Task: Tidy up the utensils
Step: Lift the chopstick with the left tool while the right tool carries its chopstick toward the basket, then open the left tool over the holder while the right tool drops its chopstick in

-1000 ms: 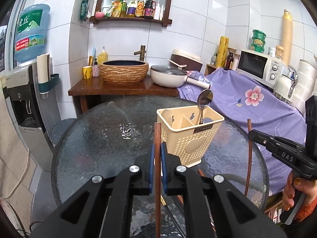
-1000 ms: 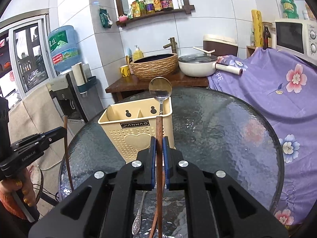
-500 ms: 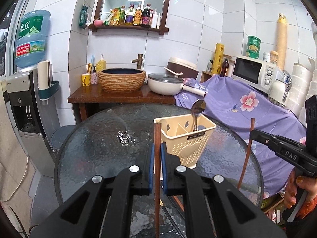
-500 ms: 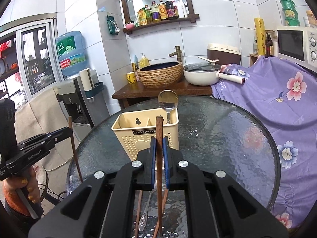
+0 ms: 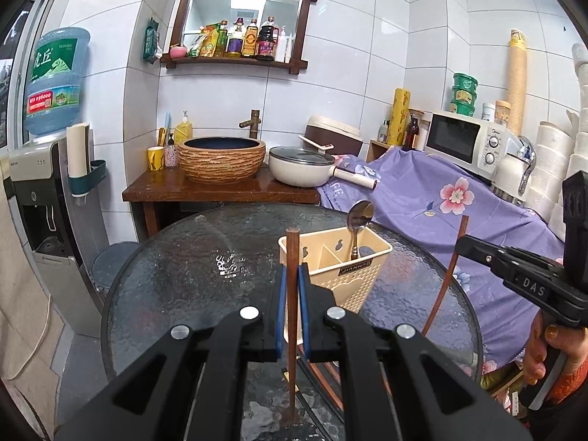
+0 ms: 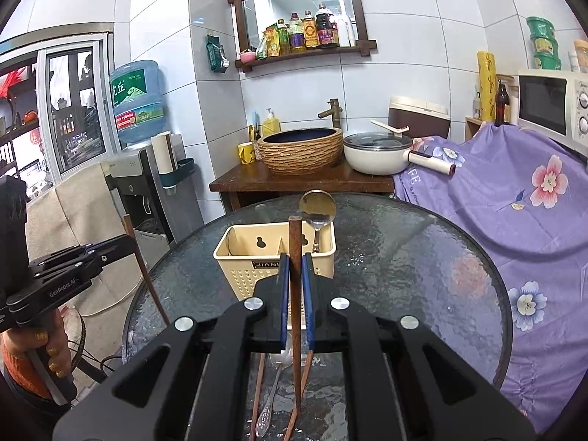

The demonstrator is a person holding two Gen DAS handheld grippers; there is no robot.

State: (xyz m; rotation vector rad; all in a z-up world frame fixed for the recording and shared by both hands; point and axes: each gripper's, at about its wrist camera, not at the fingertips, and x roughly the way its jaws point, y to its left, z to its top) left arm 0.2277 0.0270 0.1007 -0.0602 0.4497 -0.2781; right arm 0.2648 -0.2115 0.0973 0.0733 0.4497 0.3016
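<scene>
Right view alone shows a spoon (image 6: pixel 270 402) lying on the table (image 6: pixel 422 257). Holder (image 5: pixel 362 275) contains one upright spoon (image 5: pixel 358 220). Left gripper (image 5: pixel 292 294) and right gripper (image 6: pixel 295 286) each clamp a chopstick (image 5: pixel 292 257) (image 6: pixel 295 242).

Left gripper (image 5: pixel 292 275) clamped tight — blue pads pinching a wooden chopstick (image 5: pixel 292 316) that stands near-upright between them. Right gripper (image 6: pixel 294 268) same pose, jaws closed on a second chopstick (image 6: pixel 295 294). Both angled slightly downward, side by side — each visible in the other's view, held in a hand (image 5: pixel 544 352) with painted nails and an orange sleeve.
</scene>
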